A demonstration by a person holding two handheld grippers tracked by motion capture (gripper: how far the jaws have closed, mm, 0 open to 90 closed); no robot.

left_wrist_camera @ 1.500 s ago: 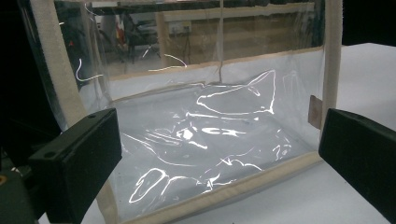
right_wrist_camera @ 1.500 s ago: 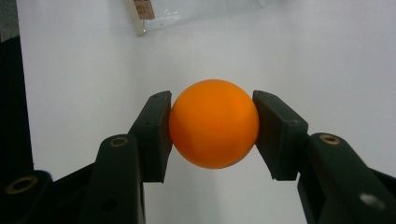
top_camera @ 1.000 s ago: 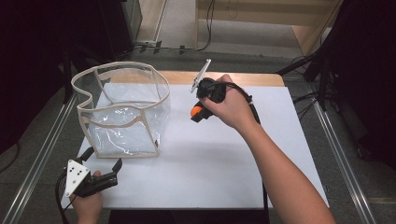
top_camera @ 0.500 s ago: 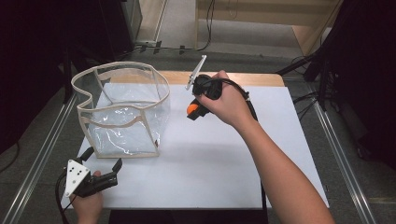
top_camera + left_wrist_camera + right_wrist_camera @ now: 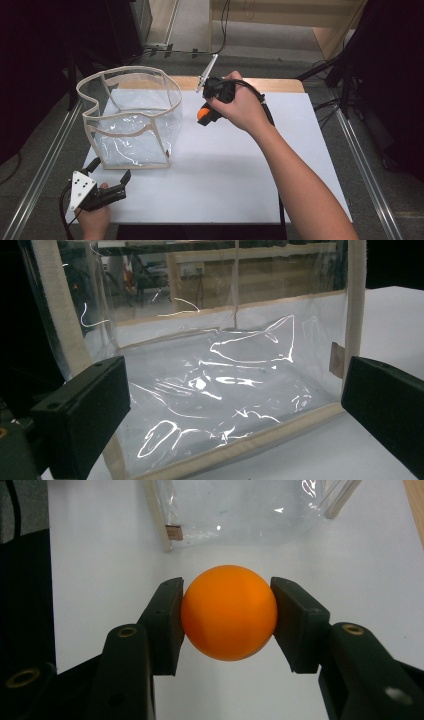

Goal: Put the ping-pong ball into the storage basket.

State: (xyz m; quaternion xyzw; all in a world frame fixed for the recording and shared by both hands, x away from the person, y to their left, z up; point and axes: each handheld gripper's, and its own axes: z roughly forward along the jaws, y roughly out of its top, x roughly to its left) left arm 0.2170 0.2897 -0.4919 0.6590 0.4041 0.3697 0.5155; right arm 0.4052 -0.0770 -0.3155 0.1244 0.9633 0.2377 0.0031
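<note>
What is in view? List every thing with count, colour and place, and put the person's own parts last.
ball: one, orange, clamped in the right gripper above the table.
bag: one, clear plastic with beige trim, standing open on the table's left part.
table: one, white top with a wooden far edge.
left gripper: one, black, fingers apart, at the near left corner, facing the bag.
right gripper: one, black, fingers pressed on the ball, right of the bag.
hands: two, one on each gripper.
</note>
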